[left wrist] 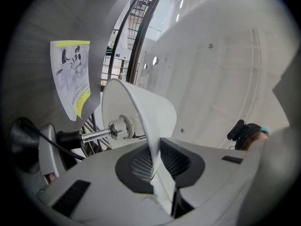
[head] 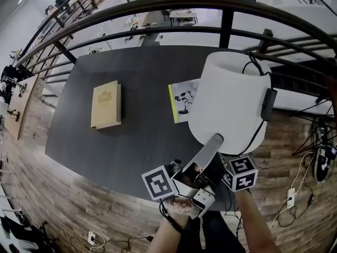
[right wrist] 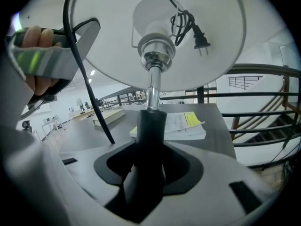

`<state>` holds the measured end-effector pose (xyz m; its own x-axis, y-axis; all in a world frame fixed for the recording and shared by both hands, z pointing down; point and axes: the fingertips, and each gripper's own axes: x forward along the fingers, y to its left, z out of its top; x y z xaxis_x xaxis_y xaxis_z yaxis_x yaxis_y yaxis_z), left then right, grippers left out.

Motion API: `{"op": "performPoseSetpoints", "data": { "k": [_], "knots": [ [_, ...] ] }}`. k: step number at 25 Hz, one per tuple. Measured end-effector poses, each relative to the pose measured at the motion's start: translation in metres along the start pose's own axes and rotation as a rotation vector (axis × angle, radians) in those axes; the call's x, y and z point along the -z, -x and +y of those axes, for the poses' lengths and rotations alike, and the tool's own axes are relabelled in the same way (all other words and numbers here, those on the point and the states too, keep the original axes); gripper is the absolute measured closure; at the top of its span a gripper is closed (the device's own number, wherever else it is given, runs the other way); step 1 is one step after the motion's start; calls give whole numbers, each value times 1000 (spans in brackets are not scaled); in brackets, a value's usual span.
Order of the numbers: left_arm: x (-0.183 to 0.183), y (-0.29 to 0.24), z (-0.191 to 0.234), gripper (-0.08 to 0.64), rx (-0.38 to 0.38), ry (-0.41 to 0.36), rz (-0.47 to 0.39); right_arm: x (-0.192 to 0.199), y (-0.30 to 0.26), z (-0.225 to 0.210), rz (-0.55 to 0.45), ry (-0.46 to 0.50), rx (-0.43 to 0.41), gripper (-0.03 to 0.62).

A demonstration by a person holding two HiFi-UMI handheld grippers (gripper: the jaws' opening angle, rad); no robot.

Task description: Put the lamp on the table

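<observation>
Lampshade (head: 231,96) hides part of the magazine (head: 181,101) near the surface's (head: 137,141) right edge; my left fingers (left wrist: 94,173) pinch its rim (left wrist: 155,135), and my right fingers (right wrist: 225,182) clamp the black stem (right wrist: 150,126).

The lamp (head: 229,96) has a white shade, smooth and matt, thin like stiff plastic or coated cloth; which of the two cannot be told. Its upper stem (right wrist: 152,91) is polished metal, bright and mirror-like, above a matt black sleeve (right wrist: 149,126). The cord (right wrist: 83,79) is black with a slight sheen. The table (head: 137,141) top is dark grey, matt and even. On the table lie a book (head: 106,104) with a dull tan cover and a white and yellow paper booklet (head: 183,100). Under the table the floor (head: 79,204) is grained wood planks. Beyond the table the railing (head: 158,5) looks like dark painted metal. The left gripper (left wrist: 157,166) and right gripper (right wrist: 149,173) have pale grey matt plastic shells, and the pads (left wrist: 138,166) are black and finely ribbed.
</observation>
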<state>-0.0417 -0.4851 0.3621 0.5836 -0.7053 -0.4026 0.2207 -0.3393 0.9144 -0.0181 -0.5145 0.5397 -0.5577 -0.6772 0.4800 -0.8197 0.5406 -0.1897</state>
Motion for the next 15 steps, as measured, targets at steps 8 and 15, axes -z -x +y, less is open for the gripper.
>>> {"op": "performPoseSetpoints", "data": {
  "k": [8, 15],
  "knots": [
    [2, 2, 0, 491, 1, -1, 9, -1, 10, 0, -29, -30, 30, 399],
    [4, 5, 0, 486, -5, 11, 0, 5, 34, 0, -58, -79, 36, 399]
  ]
}}
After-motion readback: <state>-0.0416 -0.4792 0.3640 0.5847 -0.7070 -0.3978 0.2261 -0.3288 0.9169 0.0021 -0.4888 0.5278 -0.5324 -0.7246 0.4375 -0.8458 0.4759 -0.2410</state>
